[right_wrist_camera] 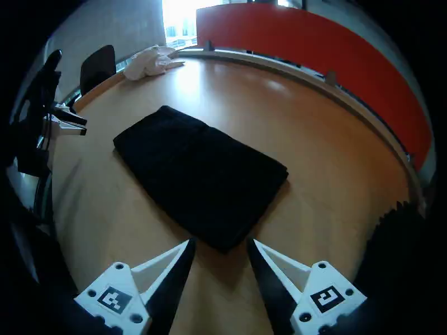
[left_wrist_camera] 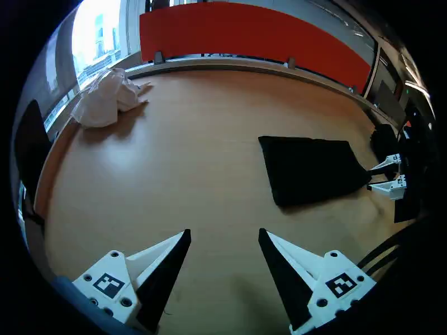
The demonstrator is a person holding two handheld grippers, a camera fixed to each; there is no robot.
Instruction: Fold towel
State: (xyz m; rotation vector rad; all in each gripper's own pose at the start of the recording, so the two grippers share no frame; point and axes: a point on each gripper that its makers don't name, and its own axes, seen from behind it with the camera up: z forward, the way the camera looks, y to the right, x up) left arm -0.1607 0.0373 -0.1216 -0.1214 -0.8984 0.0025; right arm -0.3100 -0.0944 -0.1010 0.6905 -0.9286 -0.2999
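Right tool point(right_wrist_camera: 220, 241) open at black towel point(right_wrist_camera: 201, 173) edge.

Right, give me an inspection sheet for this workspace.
Surface: light wooden table with a curved edge.
Job's things: black towel lying flat, seemingly folded.
Clutter: crumpled white cloth at the far edge.
Grippers: left hand-held gripper open over bare wood; right hand-held gripper open, fingertips flanking the towel's near corner.
Cables: dark curved strands by the table edge, possibly cables.
Surroundings: red panel, window, black chair.
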